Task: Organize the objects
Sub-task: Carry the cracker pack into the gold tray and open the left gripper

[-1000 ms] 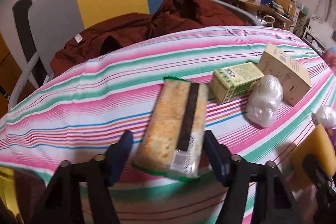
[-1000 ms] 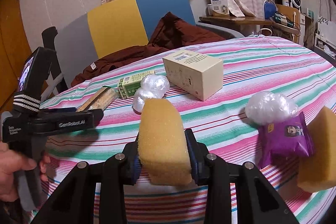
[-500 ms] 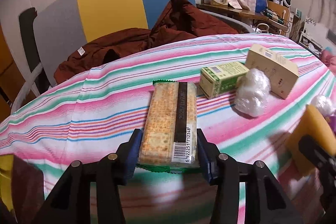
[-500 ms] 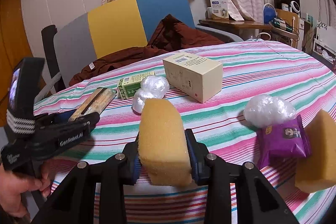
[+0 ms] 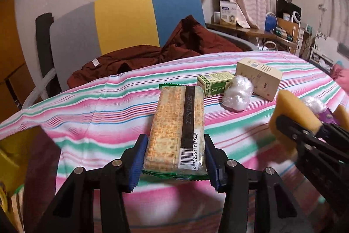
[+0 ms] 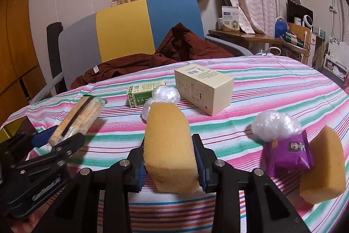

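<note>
My left gripper [image 5: 174, 158] is clamped on the near end of the cracker pack [image 5: 176, 128], whose long axis runs straight away from me along the fingers, seam side up with a barcode reading 6922251712348 and a date strip 2025/11/22. My right gripper [image 6: 170, 165] squeezes a sponge [image 6: 169, 145] by its near end, the rest pointing forward and slightly up above the striped cloth [image 6: 272, 88]. Farther off on the cloth lie a purple packet [image 6: 288, 152] touching a second sponge [image 6: 322, 165], two plastic wads [image 6: 274, 126], a green box [image 6: 141, 95] and a beige box [image 6: 205, 86]; I cannot read their print.
</note>
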